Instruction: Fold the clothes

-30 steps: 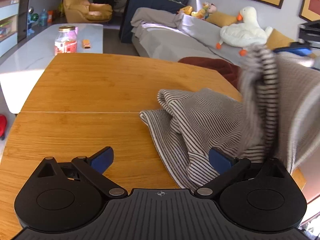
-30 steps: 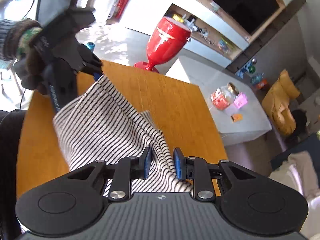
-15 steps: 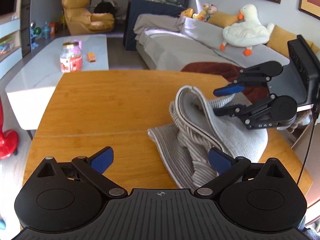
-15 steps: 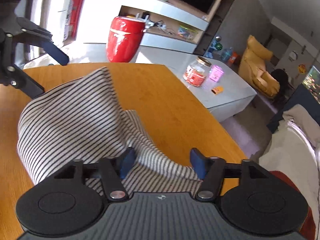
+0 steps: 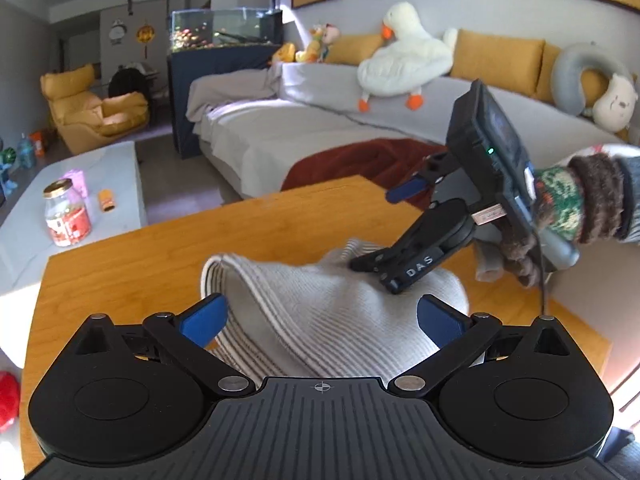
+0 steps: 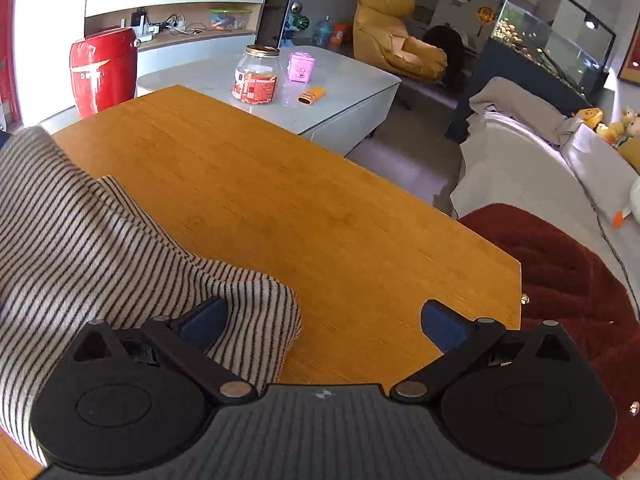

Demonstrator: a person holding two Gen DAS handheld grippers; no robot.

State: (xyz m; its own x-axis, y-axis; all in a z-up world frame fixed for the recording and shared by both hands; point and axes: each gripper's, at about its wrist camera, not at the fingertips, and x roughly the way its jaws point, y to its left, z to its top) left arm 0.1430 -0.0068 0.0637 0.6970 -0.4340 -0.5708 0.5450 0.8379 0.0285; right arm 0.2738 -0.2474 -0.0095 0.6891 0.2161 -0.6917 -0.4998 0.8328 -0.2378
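Lying bunched on the wooden table (image 5: 120,256), a striped garment (image 5: 332,320) sits between the spread fingers of the left hand-held gripper (image 5: 320,320); the right hand-held gripper (image 6: 322,322), marked "DAS", gapes empty above it. Beyond: a jar (image 6: 256,76), a grey sofa (image 5: 304,132), a plush goose (image 5: 404,64).

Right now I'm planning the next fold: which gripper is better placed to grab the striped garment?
Probably the left gripper: its open fingers straddle the striped garment, while the open right gripper mostly faces bare table.
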